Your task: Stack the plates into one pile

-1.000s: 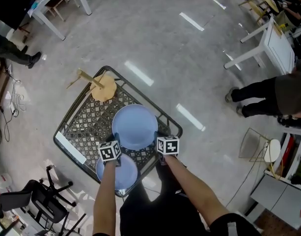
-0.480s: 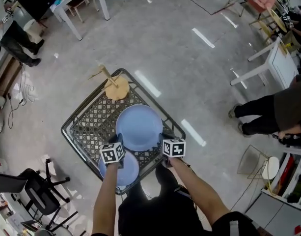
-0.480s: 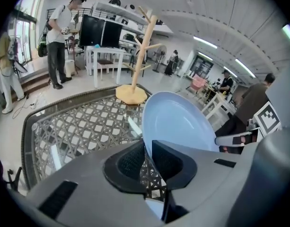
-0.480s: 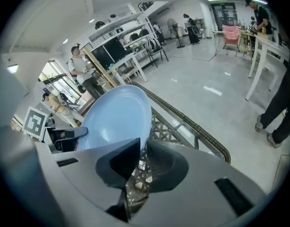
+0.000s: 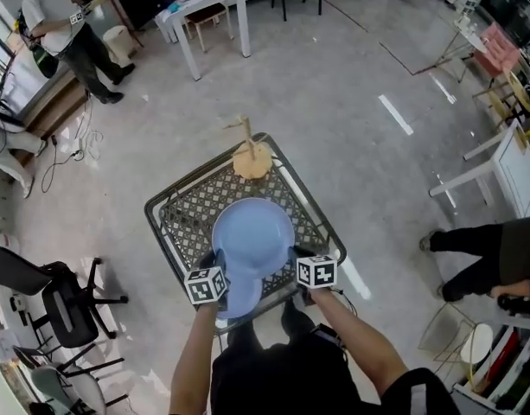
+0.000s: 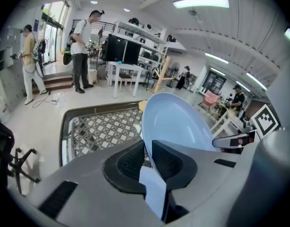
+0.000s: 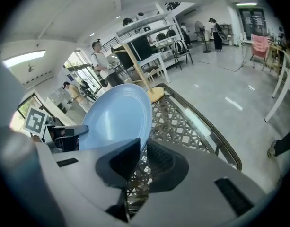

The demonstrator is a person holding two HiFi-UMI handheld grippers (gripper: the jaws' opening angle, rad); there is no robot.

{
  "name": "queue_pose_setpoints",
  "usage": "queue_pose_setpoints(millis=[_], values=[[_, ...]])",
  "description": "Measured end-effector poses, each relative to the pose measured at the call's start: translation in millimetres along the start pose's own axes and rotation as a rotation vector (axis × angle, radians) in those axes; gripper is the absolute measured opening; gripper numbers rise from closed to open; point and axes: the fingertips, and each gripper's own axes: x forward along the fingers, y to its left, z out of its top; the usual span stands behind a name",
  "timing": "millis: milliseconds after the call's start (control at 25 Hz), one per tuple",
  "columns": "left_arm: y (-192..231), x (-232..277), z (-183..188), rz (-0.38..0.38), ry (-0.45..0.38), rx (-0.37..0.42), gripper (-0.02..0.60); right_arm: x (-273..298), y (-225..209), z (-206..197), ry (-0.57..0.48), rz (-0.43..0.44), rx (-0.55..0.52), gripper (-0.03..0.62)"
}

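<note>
The larger blue plate (image 5: 252,240) is held above the wire-mesh table (image 5: 158,225), clamped at opposite rims by the left gripper (image 5: 209,260) and the right gripper (image 5: 298,254). The smaller blue plate (image 5: 240,299) lies partly beneath it at the near edge. Stacking appears under way; level, centred lowering is called for next. Both plates are empty.

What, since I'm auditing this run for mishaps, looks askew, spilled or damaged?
Nothing stands out. The large blue plate is held by its rim between the left gripper and right gripper above the mesh table; nothing spilled or broken.
</note>
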Motion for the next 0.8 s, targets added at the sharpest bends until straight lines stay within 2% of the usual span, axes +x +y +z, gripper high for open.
queue_pose_setpoints(millis=[280, 480, 800], values=[[35.4, -64.8, -42.3, 0.085, -0.051, -0.142, 0.058, 1.2, 59.0, -17.8, 0.071, 0.099, -0.154, 0.044], [56.7, -96.1, -76.4, 0.136, -0.073, -0.242, 0.058, 12.6, 93.5, -36.3, 0.119, 0.163, -0.214, 0.043], [85.2, -111.0, -122.5, 0.197, -0.063, -0.320, 0.060, 36.4, 116.9, -63.8, 0.225, 0.166, -0.315, 0.043]])
